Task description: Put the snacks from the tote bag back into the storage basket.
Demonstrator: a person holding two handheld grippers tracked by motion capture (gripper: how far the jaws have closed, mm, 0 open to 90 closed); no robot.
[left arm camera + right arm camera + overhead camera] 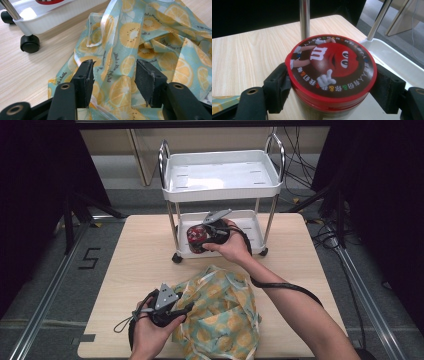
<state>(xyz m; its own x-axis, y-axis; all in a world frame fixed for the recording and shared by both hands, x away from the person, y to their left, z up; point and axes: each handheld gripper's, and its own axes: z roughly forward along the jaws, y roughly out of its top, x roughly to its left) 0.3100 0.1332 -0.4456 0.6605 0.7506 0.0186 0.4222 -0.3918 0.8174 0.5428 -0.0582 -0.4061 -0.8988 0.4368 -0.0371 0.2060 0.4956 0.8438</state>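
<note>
**Jar clamped at the cart, bag under open jaws**

The jar [331, 75] was gripped by the right gripper [212, 231], a black pad pressed against each side just below the red lid [332, 67]. In the right gripper view the jaws were seen hugging the jar's body, with the printed cartoon face on the lid turned up towards the camera. From the high view, the jar [196, 239] was held upright over the lower tray [250, 227] of the white cart [220, 175], at that tray's left end, close to a chrome post [304, 18]. Whether the jar's base was resting on the tray could not be told.

Nearer the person, the left gripper [170, 312] was held at the left edge of the bag [225, 315], a crumpled blue one printed with orange slices, lying on the wooden table [135, 265]. In the left gripper view its jaws were spread apart above the bag [130, 50], with folds of the material seen between them but nothing pinched by the pads. A pale strap [100, 30] of the bag was looped towards the cart, and a black wheel [30, 43] of the cart was seen on the table just beyond the bag's edge.
</note>
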